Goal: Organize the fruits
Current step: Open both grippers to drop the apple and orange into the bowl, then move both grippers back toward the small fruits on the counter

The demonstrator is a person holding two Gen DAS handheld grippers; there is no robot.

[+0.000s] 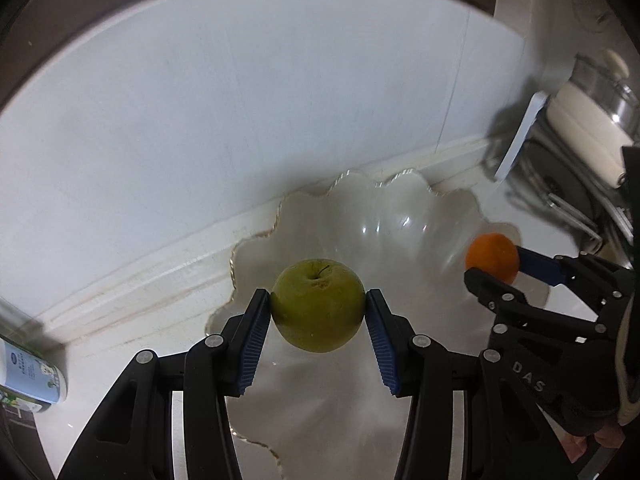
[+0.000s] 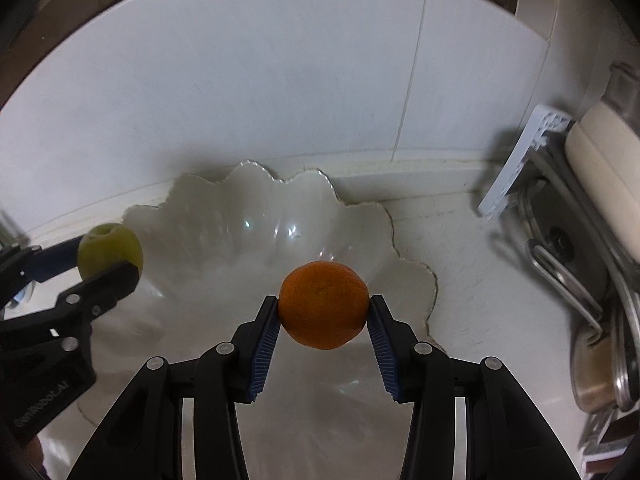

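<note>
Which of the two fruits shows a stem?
The green apple, held over the bowl in the left hand-held gripper. The orange shows none.

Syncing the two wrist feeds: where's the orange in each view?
Left wrist: orange at the right edge, over the bowl's right rim, held between the right gripper's fingers.
Right wrist: orange at centre, low in the picture, pinched between that gripper's blue pads.
Shared landmark: the white scalloped bowl under both fruits.
</note>
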